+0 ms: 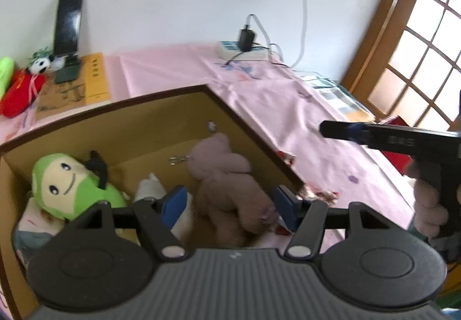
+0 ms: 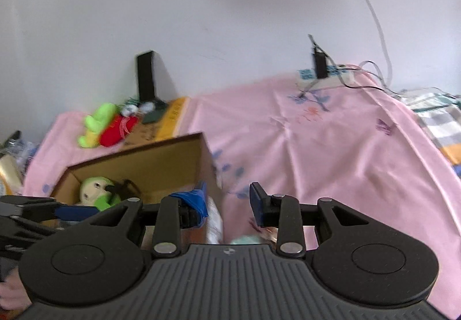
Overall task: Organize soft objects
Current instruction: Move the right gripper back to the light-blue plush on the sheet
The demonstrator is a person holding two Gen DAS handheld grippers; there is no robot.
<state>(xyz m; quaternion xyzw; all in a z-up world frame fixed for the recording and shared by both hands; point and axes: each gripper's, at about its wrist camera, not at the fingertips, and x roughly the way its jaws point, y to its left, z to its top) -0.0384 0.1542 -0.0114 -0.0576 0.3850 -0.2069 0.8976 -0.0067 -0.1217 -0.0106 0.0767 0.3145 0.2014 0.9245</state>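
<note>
Jaws of the left gripper (image 1: 227,204) stand apart with nothing between them, hanging over the open box (image 1: 161,95); behind the gap, down in the box, lies a mauve plush (image 1: 227,178), not touched by either pad. Jaws of the right gripper (image 2: 229,203) also stand apart, more narrowly, and grasp nothing; they hover above the pink cloth (image 2: 331,147) just beside the box's right wall (image 2: 207,164).

Inside the box a green plush (image 1: 72,187) with a cream smiling face rests against the left side, a small black thing (image 1: 96,167) by its head; a white soft thing (image 1: 149,190) sits between it and the mauve plush, partly hidden by the left pad; what it is cannot be told. The right wrist view shows the green plush (image 2: 96,193) in the box too, and the left gripper's blue pad (image 2: 75,212) reaching in from the left edge.

Well apart from the box, against the wall, lie a red plush (image 1: 20,95), a lime plush (image 1: 5,72) and a small panda (image 1: 40,65), beside a brown book (image 1: 77,86) and a phone (image 1: 69,23) upright on a stand. A power strip (image 1: 242,50) with a black plug sits further right on the cloth; a wooden door (image 1: 417,40) with glass panes stands at the far right. The right gripper (image 1: 345,129) shows in the left wrist view, with a hand (image 1: 429,204) round its grip.
</note>
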